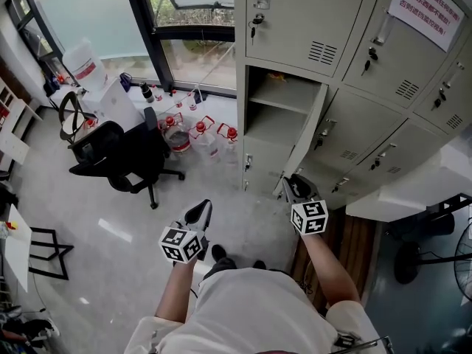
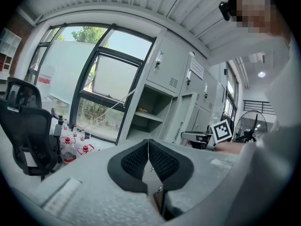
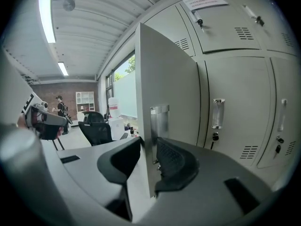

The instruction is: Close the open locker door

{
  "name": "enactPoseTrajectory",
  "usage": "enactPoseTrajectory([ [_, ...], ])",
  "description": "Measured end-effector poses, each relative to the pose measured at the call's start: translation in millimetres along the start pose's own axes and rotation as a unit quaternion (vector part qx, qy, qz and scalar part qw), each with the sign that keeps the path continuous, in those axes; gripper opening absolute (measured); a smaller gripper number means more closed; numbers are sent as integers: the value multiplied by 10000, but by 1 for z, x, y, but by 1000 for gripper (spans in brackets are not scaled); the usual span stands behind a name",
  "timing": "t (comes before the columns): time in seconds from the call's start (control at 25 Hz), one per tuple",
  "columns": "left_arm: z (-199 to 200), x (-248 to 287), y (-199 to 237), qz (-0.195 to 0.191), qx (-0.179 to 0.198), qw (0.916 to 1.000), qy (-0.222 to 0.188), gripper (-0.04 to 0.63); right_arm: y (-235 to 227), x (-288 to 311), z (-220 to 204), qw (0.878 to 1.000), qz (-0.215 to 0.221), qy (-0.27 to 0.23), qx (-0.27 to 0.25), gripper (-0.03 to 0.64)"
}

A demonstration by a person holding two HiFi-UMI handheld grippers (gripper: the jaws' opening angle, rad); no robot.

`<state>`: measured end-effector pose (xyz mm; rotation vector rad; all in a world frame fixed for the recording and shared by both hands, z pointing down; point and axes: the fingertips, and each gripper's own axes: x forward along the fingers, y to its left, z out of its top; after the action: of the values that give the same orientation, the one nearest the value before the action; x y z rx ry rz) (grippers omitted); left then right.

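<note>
The open locker door [image 1: 307, 133] swings out from the grey locker bank, showing a bare compartment with a shelf [image 1: 279, 103]. My right gripper [image 1: 293, 184] is at the door's lower free edge. In the right gripper view the door [image 3: 169, 79] stands edge-on between the jaws of the right gripper [image 3: 147, 150], and its metal handle plate [image 3: 159, 121] is just above them. The jaws stand wide and the pads do not visibly press on the door. My left gripper [image 1: 200, 212] hangs over the floor, left of the lockers, its jaws closed together with nothing in them [image 2: 148, 147]. The left gripper view shows the open compartment [image 2: 146, 108] ahead.
A black office chair [image 1: 122, 157] stands to the left. Several red-capped water jugs [image 1: 198, 133] line the floor by the window. Closed lockers [image 1: 369, 135] sit right of the open one, with a fan [image 1: 442, 253] and a white ledge [image 1: 413, 190] further right. A person stands far off [image 3: 60, 108].
</note>
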<state>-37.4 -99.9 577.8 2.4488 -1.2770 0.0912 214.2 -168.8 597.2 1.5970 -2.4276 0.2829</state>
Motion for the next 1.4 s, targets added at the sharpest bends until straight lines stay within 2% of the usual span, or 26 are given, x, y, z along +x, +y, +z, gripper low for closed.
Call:
enactPoseTrajectory([
  [1.0, 30, -10, 114, -397, 51, 9992, 58, 15, 42, 83, 24, 9962, -865, -31, 38, 98],
  [1.2, 30, -12, 128, -500, 83, 9986, 152, 15, 46, 102, 31, 9930, -1172, -75, 100, 97],
  [1.4, 33, -14, 136, -535, 89, 9984, 177, 15, 49, 117, 36, 9921, -1249, -47, 60, 92],
])
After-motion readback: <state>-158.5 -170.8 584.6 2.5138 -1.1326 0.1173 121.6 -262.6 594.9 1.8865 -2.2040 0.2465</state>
